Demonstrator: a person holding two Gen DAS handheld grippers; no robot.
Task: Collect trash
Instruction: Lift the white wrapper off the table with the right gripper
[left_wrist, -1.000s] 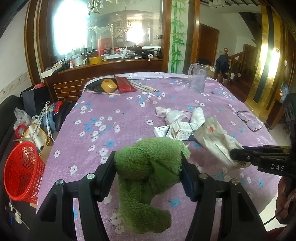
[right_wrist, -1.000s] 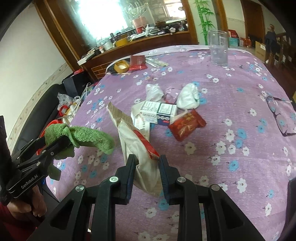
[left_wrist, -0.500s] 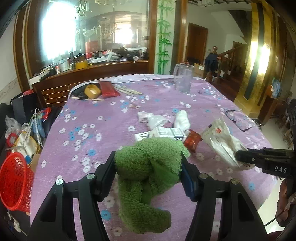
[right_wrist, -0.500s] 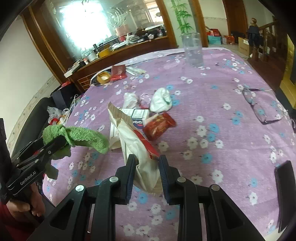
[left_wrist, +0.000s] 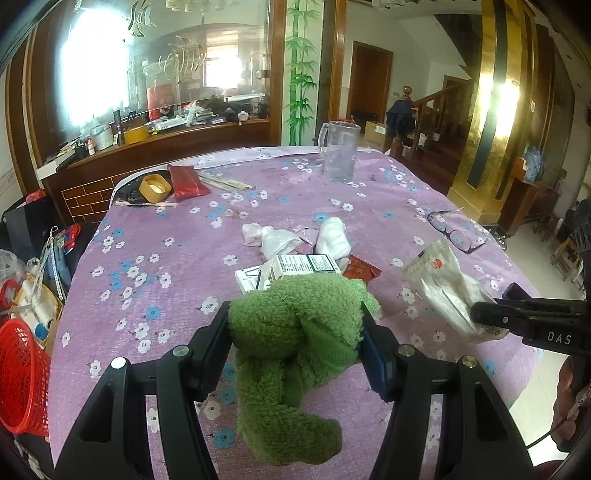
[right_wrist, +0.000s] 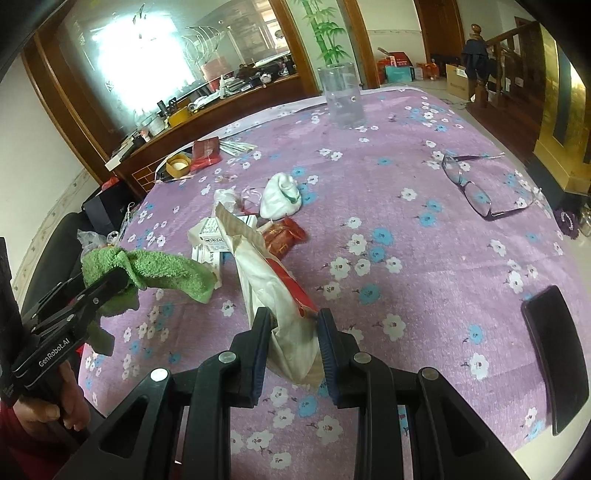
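My left gripper (left_wrist: 295, 328) is shut on a green fluffy cloth (left_wrist: 291, 354) and holds it above the near edge of the purple flowered table (left_wrist: 155, 258). My right gripper (right_wrist: 293, 328) is shut on a white paper bag with a red stripe (right_wrist: 269, 280), lifted off the table. The bag also shows in the left wrist view (left_wrist: 443, 288), and the cloth in the right wrist view (right_wrist: 155, 269). Loose trash lies mid-table: a white carton (left_wrist: 303, 266), a red wrapper (right_wrist: 284, 236), crumpled white tissue (right_wrist: 280, 195) and a plastic wrap (left_wrist: 273, 238).
A red mesh basket (left_wrist: 22, 376) stands on the floor left of the table. On the table are a clear jug (left_wrist: 338, 151), eyeglasses (right_wrist: 476, 184), a black phone (right_wrist: 554, 365), a tape roll (left_wrist: 155, 186) and a red pouch (left_wrist: 186, 181).
Both grippers have drawn back and turned right with their loads still held. The basket has slid toward the left edge of the left view; the phone and glasses came into the right view.
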